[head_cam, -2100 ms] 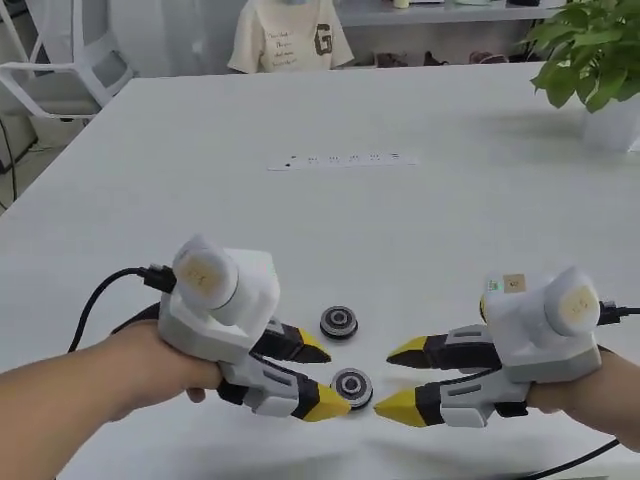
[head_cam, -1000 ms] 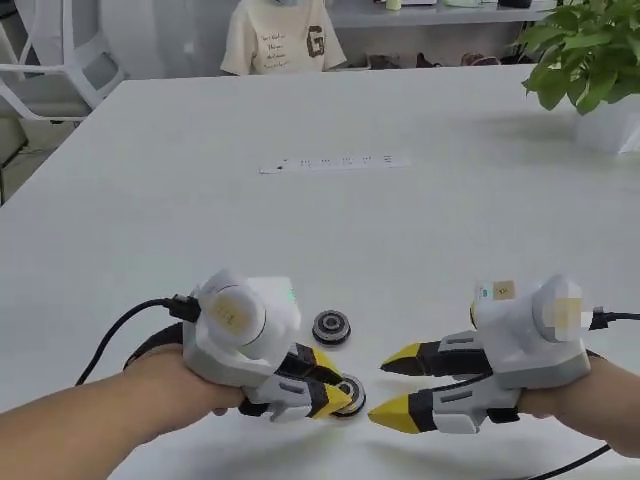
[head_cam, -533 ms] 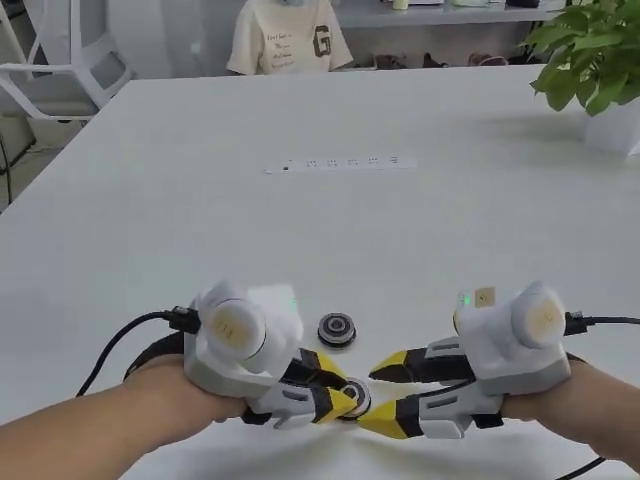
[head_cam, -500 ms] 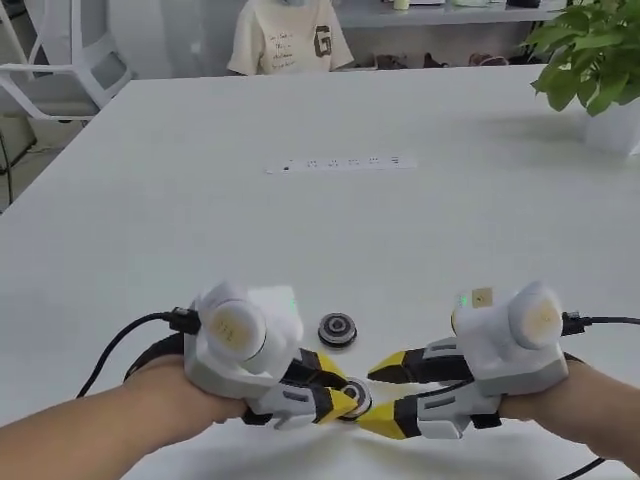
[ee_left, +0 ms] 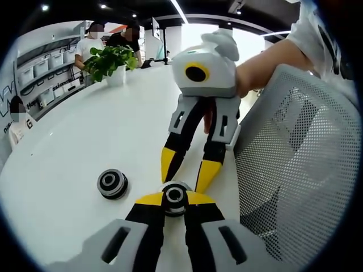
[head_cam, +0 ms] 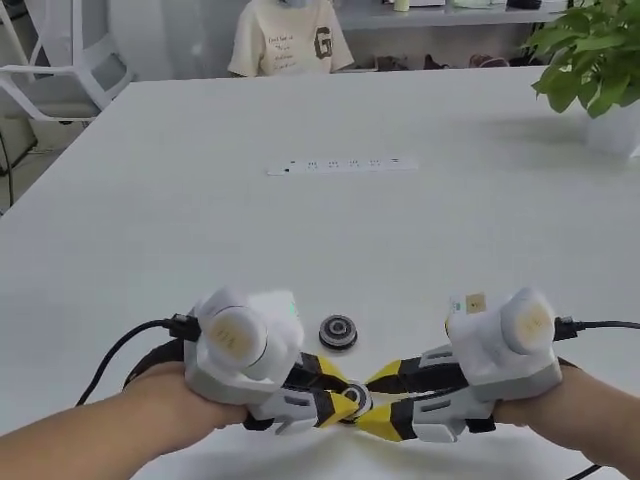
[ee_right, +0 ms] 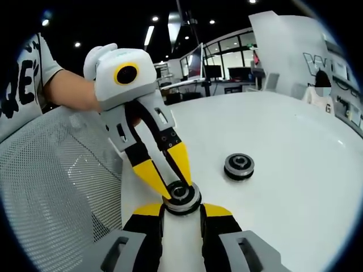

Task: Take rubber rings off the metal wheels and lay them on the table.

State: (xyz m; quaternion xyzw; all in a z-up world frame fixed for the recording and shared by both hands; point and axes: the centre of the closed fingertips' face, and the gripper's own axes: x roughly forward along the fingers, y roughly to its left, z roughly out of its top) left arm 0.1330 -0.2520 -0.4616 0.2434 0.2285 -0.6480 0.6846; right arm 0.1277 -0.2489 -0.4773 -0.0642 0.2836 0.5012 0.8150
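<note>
Close to the near edge of the white tabletop (head_cam: 420,230), the two grippers meet nose to nose over one metal wheel (head_cam: 353,401). The left gripper (head_cam: 338,403) has its yellow-tipped jaws drawn in against the wheel's two sides and grips it just above the surface. The right gripper (head_cam: 378,400) comes at the same wheel from the opposite side. Its jaws are parted to about the wheel's width and the tips flank the rim, but I cannot tell whether they press on it. A second wheel (head_cam: 338,331) lies flat on the tabletop just beyond the held one, apart from both grippers. A power strip (head_cam: 345,163) lies toward the middle.
</note>
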